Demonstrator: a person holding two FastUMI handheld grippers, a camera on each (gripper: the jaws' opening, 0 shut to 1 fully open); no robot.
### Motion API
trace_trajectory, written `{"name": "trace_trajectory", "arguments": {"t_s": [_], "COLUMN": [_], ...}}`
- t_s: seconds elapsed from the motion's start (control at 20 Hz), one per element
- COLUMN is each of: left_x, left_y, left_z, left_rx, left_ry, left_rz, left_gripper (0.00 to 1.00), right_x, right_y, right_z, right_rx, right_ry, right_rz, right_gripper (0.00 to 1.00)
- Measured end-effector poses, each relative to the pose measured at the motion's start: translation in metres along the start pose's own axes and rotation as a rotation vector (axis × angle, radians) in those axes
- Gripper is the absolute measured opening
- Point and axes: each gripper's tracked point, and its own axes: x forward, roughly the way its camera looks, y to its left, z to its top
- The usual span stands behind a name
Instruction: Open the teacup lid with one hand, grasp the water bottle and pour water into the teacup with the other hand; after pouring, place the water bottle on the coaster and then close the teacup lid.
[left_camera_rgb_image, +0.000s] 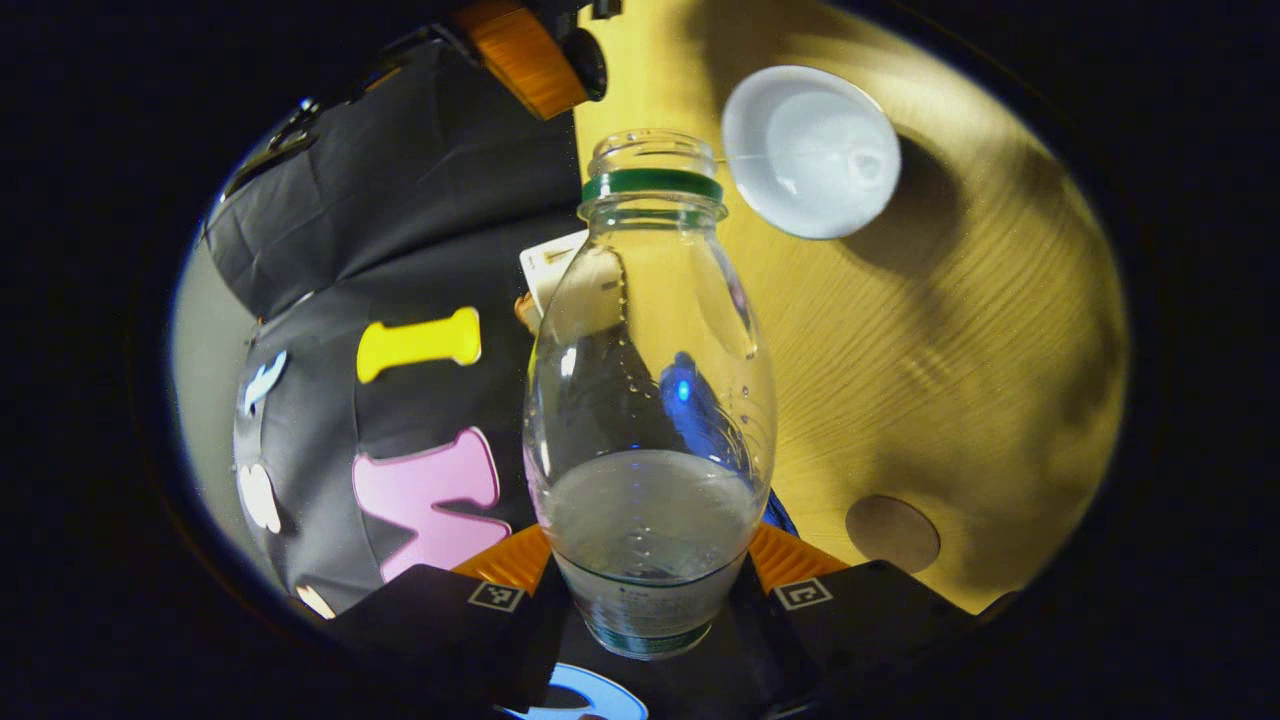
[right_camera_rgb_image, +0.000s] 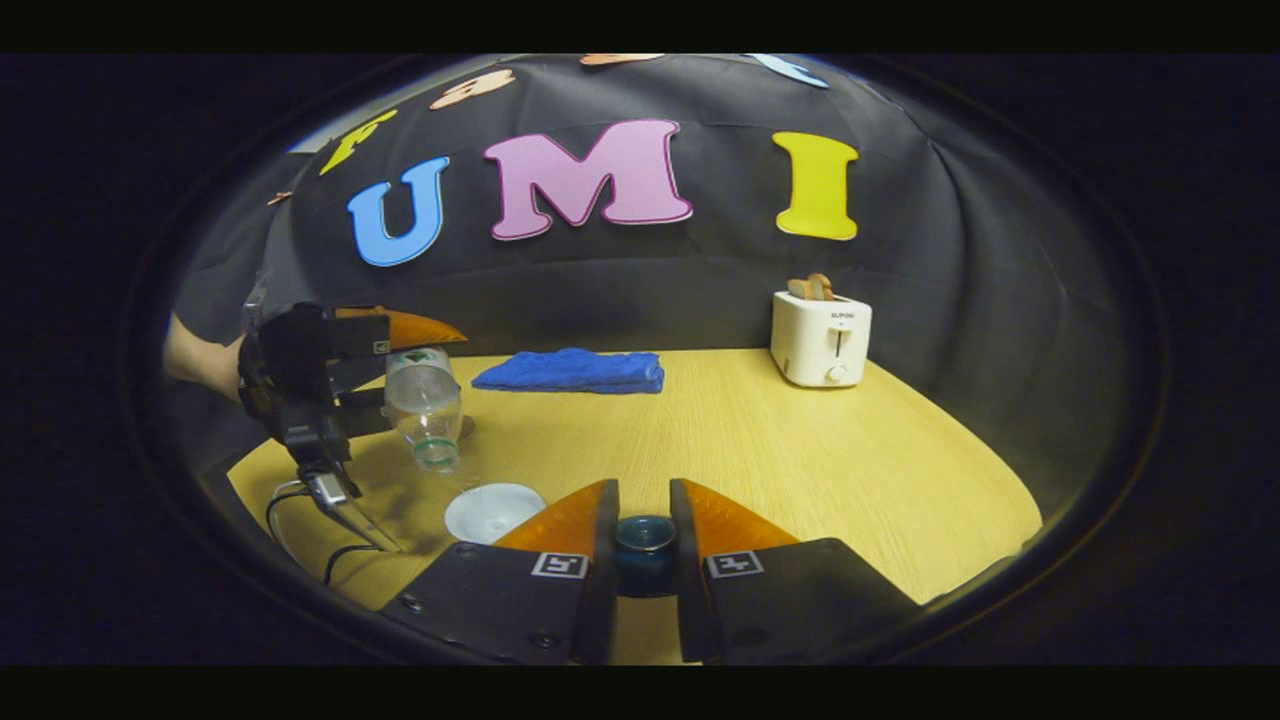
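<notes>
A clear plastic water bottle (left_camera_rgb_image: 650, 400) with a green neck ring and no cap is pinched between the two fingers of the left gripper (left_camera_rgb_image: 648, 580), which press on its lower body from both sides. In the left gripper view the bottle is tipped over with its open mouth pointing toward a white teacup (left_camera_rgb_image: 810, 150) on the table; a little water sits in the bottle's lower part. The right gripper view shows the same bottle (right_camera_rgb_image: 425, 405) at the left of the scene, held above the table, tilted mouth-down over the white teacup (right_camera_rgb_image: 493, 510) just below it. A person's bare forearm (right_camera_rgb_image: 195, 365) reaches in from the left behind that gripper (right_camera_rgb_image: 400, 345), and a cable hangs below it. The right gripper (right_camera_rgb_image: 643, 530) is near the front of the table, its fingers close together and pinching a small dark blue lid knob (right_camera_rgb_image: 643, 535) between them, just right of the teacup. The table (right_camera_rgb_image: 800, 450) is pale yellow wood. A round brown coaster (left_camera_rgb_image: 892, 533) lies flat on it, well apart from the teacup in the left gripper view. At the far side of the table lies a folded blue cloth (right_camera_rgb_image: 570, 370), and to the far right stands a white toaster (right_camera_rgb_image: 822, 338) with bread slices in its slots.
</notes>
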Motion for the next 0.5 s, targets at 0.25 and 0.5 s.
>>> {"name": "trace_trajectory", "arguments": {"t_s": [0.25, 0.5], "left_x": [-0.023, -0.032], "left_y": [0.008, 0.004], "left_z": [-0.041, -0.066], "left_rx": [-0.439, -1.002], "left_ry": [0.138, 0.211], "left_rz": [-0.031, -0.036], "left_gripper": [0.75, 0.75], "right_x": [0.003, 0.008], "right_y": [0.005, 0.024], "right_z": [0.04, 0.061], "right_rx": [-0.049, -0.033], "right_ry": [-0.016, -0.015], "right_rz": [0.017, 0.046], "right_gripper": [0.23, 0.33]}}
